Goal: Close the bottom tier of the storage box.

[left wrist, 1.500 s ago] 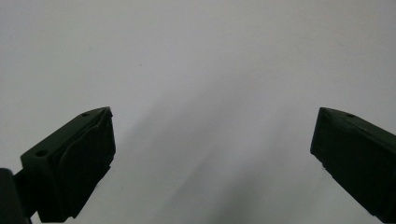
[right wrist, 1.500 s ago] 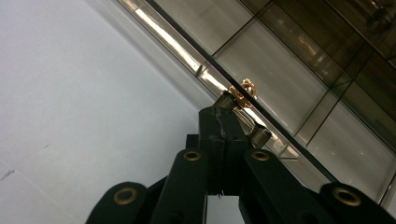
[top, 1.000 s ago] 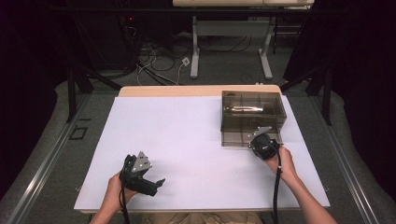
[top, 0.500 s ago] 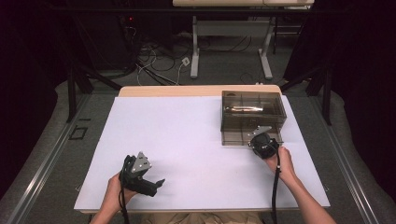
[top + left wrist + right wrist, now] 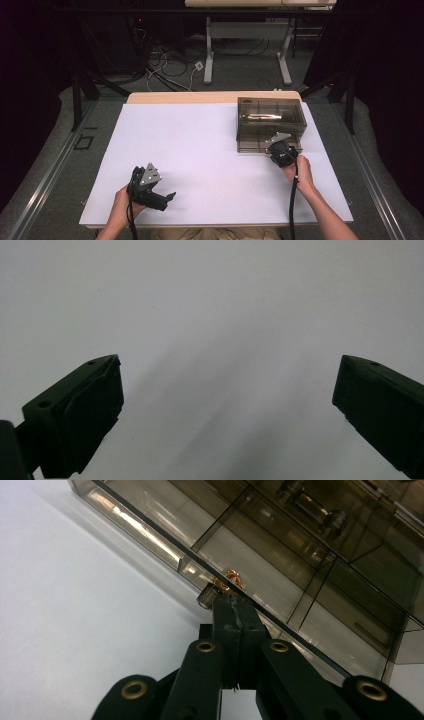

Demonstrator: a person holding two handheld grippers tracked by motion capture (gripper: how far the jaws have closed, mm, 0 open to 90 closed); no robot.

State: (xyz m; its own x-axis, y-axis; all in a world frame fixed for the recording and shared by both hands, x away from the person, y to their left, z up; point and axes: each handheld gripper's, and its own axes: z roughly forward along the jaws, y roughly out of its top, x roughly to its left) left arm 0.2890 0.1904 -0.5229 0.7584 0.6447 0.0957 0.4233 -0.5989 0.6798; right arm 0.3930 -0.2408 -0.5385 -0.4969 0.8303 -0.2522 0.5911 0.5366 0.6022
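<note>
A smoky see-through drawer box (image 5: 270, 111) stands at the table's far right, with a long shiny item (image 5: 261, 117) inside its upper level. My right gripper (image 5: 274, 143) sits at the box's front face. In the right gripper view its jaws (image 5: 233, 609) are pressed together, their tips against the front edge of a drawer (image 5: 280, 587). A small knob (image 5: 207, 598) and a copper-coloured bit (image 5: 233, 578) lie right at the tips. I cannot tell whether the knob is pinched. My left gripper (image 5: 168, 197) rests near the front left, its jaws wide open (image 5: 227, 405) over bare white tabletop.
A white sheet covers the table (image 5: 200, 150), with a wooden edge (image 5: 190, 97) at the back. Beyond it are dark floor, cables (image 5: 170, 65) and table legs (image 5: 207, 50). A cable (image 5: 292, 210) trails from the right gripper along the forearm.
</note>
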